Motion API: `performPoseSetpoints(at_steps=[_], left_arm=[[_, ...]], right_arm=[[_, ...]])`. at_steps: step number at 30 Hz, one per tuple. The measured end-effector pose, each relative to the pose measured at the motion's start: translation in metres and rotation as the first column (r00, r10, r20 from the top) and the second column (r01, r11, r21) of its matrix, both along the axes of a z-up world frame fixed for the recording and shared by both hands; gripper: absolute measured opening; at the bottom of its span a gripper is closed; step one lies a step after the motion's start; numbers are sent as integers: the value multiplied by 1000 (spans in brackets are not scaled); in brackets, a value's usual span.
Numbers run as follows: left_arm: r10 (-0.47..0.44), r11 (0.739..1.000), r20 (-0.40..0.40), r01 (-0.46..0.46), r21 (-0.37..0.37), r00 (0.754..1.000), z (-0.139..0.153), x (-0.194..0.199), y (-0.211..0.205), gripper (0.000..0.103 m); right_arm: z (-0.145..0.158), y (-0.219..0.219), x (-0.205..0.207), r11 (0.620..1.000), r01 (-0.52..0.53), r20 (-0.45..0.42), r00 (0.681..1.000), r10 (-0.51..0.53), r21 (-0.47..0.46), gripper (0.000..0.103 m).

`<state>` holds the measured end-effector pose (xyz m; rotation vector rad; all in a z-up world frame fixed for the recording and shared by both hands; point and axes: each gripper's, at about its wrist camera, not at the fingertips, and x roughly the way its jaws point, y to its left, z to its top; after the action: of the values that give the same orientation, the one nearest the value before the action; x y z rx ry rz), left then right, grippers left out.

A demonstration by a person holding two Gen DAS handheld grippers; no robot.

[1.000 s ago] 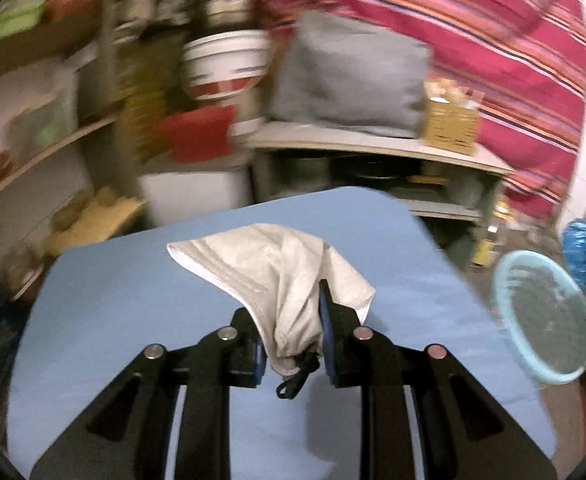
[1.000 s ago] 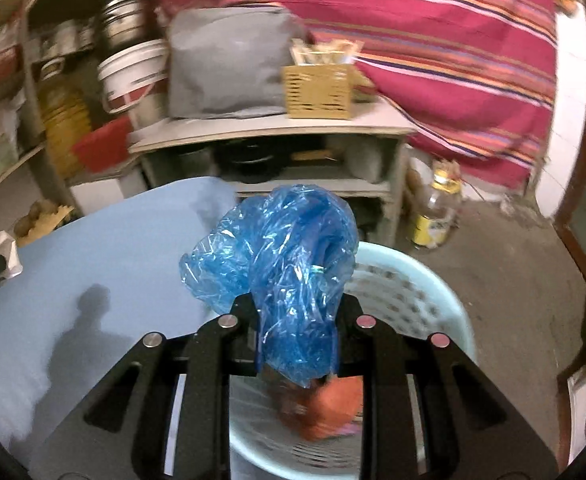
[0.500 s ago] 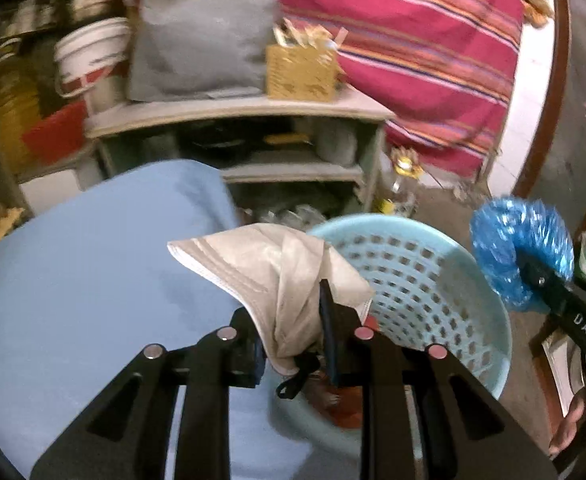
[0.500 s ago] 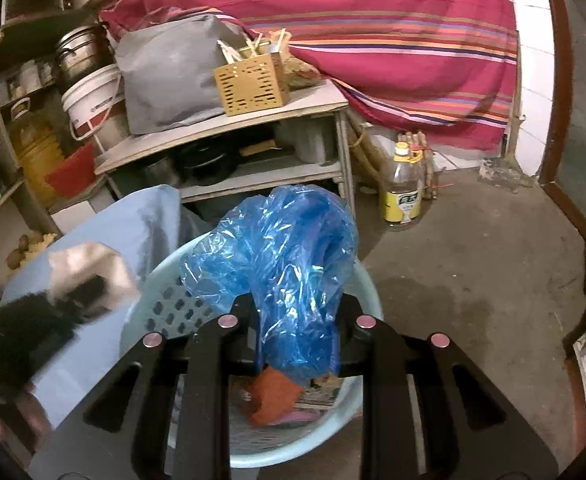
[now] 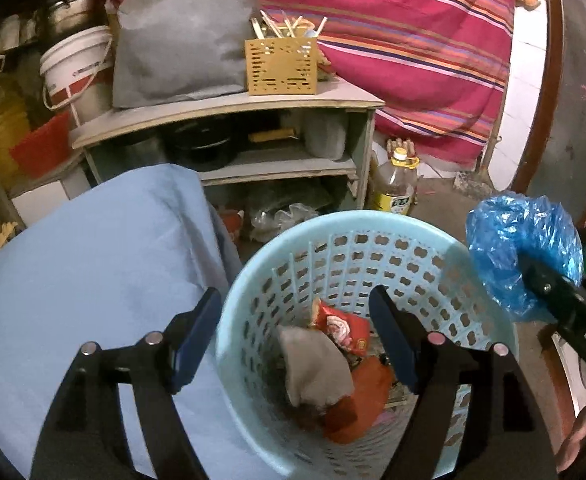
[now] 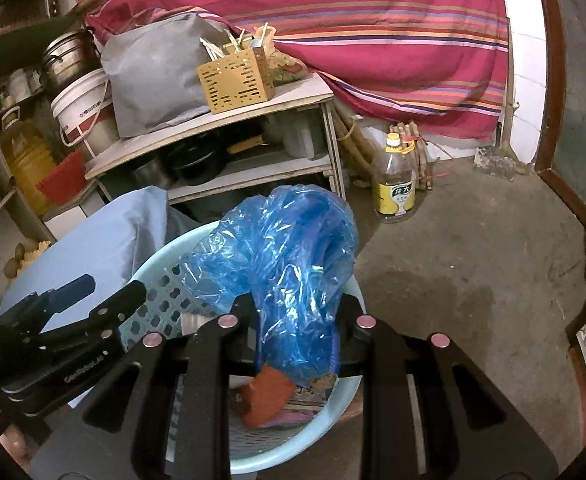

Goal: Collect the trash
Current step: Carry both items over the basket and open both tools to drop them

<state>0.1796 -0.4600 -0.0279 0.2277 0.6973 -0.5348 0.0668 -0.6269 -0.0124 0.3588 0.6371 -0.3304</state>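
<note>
My left gripper [image 5: 295,312] is open and empty above the light blue basket [image 5: 373,224]. The crumpled beige paper [image 5: 313,364] lies inside the basket on red snack wrappers [image 5: 343,326]. My right gripper [image 6: 297,320] is shut on a crumpled blue plastic bag [image 6: 289,256] and holds it over the basket's rim [image 6: 149,268]. The bag also shows at the right of the left wrist view [image 5: 521,248]. The left gripper shows at the left of the right wrist view [image 6: 93,296].
The blue-covered table [image 5: 73,280] lies left of the basket. Behind stand a wooden shelf [image 5: 229,104] with a grey bag and a yellow box [image 5: 281,64], a white bucket [image 5: 77,68], an oil bottle [image 6: 397,184] on the concrete floor, and a striped red cloth [image 6: 373,20].
My left gripper swung right from the table to over the basket, opened, and the beige paper dropped into the basket. The right gripper still holds the blue bag above the basket.
</note>
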Motion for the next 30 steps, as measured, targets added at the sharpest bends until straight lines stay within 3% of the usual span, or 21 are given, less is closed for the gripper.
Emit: performPoseSetpoints(at_steps=[6,15,16,18,24,25,29,30], left_arm=[[79,997,55,-78,-22,995,22,1,43,86],[168,985,116,-164,-45,979,44,-3,109,86],[176,984,122,-171,-47,977,46,-4,115,87],[195,980,131,-189,-53,972,50,-8,129,93],[240,970,136,-230,-81,961,59,-20,171,96],[244,969,141,-234,-84,959,60,-23,178,96],[269,962,170,-254,-106,948,66,-39,208,96],[283,957,180,-265,-117,942,68,-47,220,97]], right_arm=[[-1,18,15,998,-54,-15,998,53,-31,25],[-10,43,37,992,-123,-33,992,122,-26,28],[-12,46,40,991,-134,-35,990,133,-18,32],[-15,50,43,991,-136,-48,990,135,-17,56],[-25,59,47,989,-147,-85,986,145,-19,73],[-22,60,44,990,-143,-74,987,142,-8,75],[1,72,25,992,-121,3,993,121,-19,99],[8,78,21,992,-127,21,992,128,-23,99]])
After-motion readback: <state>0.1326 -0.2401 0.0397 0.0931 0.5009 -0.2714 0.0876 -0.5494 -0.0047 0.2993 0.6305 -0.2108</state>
